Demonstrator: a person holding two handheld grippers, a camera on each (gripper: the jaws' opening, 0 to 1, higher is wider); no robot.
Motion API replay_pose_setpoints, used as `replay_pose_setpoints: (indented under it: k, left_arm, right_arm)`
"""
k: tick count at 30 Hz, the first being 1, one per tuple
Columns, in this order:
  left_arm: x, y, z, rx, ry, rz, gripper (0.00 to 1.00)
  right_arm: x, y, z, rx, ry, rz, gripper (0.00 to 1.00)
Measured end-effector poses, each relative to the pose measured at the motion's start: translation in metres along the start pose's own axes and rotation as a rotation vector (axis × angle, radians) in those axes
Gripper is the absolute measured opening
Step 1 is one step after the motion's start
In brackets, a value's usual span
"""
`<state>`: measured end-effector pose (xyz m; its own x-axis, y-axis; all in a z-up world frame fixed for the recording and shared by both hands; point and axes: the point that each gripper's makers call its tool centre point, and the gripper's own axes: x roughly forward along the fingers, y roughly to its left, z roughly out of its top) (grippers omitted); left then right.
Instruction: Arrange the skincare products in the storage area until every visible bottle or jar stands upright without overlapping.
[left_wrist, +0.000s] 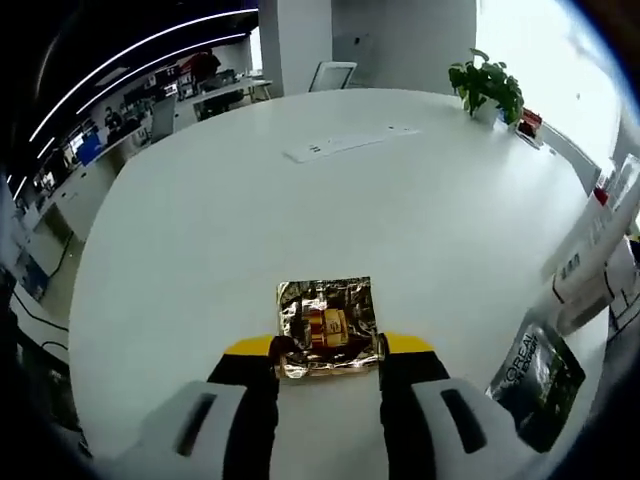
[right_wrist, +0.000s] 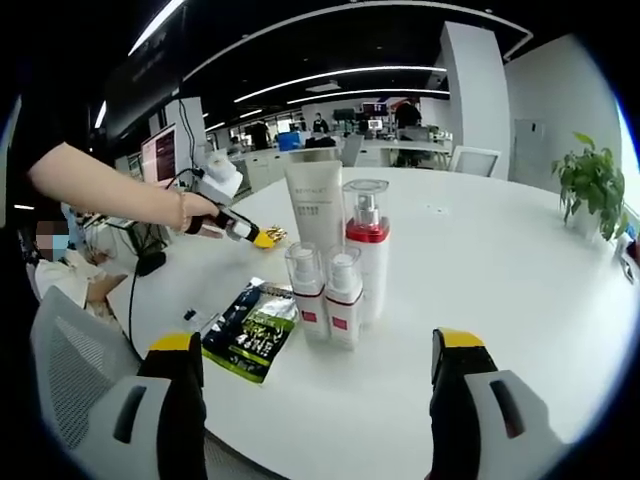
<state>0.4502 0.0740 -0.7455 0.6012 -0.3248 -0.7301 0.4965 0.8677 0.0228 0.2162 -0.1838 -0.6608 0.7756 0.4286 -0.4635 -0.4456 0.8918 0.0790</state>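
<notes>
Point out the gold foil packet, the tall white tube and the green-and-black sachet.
gold foil packet (left_wrist: 327, 326), left gripper view, its red centre label, between the jaws.
tall white tube (right_wrist: 315, 208), right gripper view, mid-body.
green-and-black sachet (right_wrist: 250, 329), right gripper view, middle of its face, flat on the table.

Four skincare bottles stand upright, clustered together; a gold sachet lies flat.

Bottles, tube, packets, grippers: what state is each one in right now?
Gold packet: clamped in the left gripper, above the table.
Tube: upright.
Tall pump bottle: upright.
Two small bottles: upright, side by side.
Dark packet: flat on the table.
Right gripper: open, empty.
</notes>
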Motion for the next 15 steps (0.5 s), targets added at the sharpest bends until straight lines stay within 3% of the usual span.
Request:
replay_pose_setpoints:
  k: [2, 15]
  left_arm:
    - [0.005, 0.000, 0.002, 0.006, -0.008, -0.008, 0.37]
    - [-0.045, -0.031, 0.004, 0.122, -0.063, -0.078, 0.36]
  right_arm:
    - [0.000, 0.000, 0.000, -0.006, 0.001, 0.001, 0.94]
    - [-0.003, 0.005, 0.005, -0.025, -0.027, 0.019, 0.94]
